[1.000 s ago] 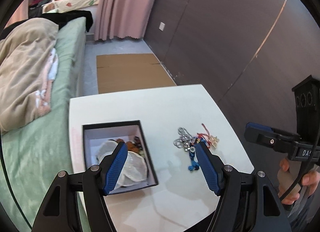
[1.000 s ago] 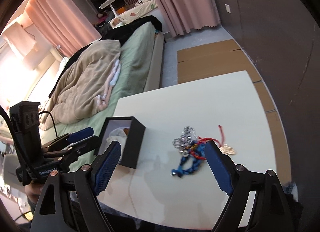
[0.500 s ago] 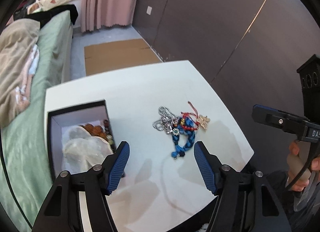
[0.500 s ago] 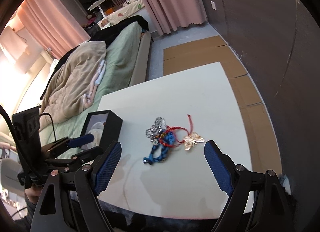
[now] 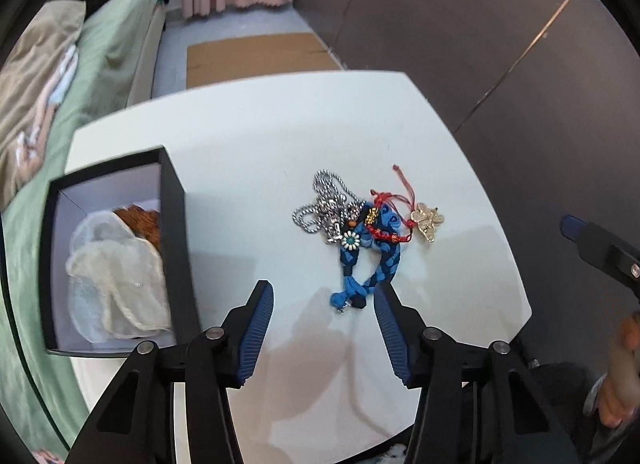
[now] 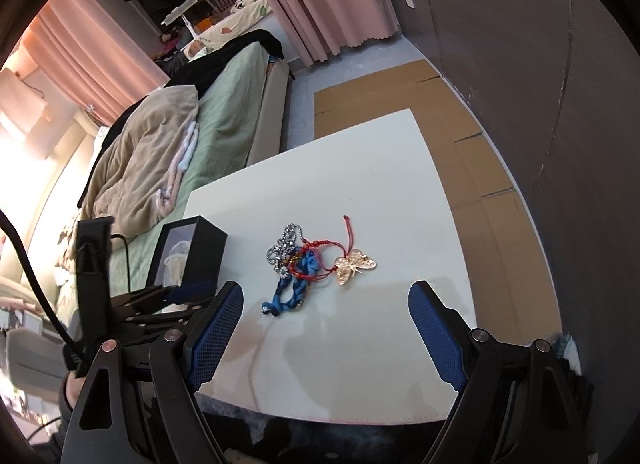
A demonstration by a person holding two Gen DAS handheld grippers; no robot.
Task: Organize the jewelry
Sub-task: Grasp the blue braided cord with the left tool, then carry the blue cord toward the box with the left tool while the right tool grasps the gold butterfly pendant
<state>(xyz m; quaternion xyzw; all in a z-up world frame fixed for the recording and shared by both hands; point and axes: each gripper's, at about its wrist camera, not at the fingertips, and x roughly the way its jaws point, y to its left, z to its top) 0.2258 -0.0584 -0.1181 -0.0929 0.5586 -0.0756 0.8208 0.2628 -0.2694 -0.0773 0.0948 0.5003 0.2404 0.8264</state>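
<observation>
The black box (image 5: 176,223) at the left edge of the left wrist view shows only pale cloth (image 5: 116,284) and a brown scrap, and the rest of its contents is hard to make out. Mid-table (image 5: 260,151) sits the jewelry tangle: silver chain (image 5: 320,203), blue braid (image 5: 384,260), red cord (image 5: 404,191), gold butterfly charm (image 5: 428,219). The left gripper (image 5: 324,300) is closing with nothing between its jaws yet, the braid's tail lying just beyond the tips; the right gripper (image 6: 326,296) hangs wide apart, empty.

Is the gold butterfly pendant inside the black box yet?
No, the gold butterfly pendant lies on the white table, apart from the black box.
</observation>
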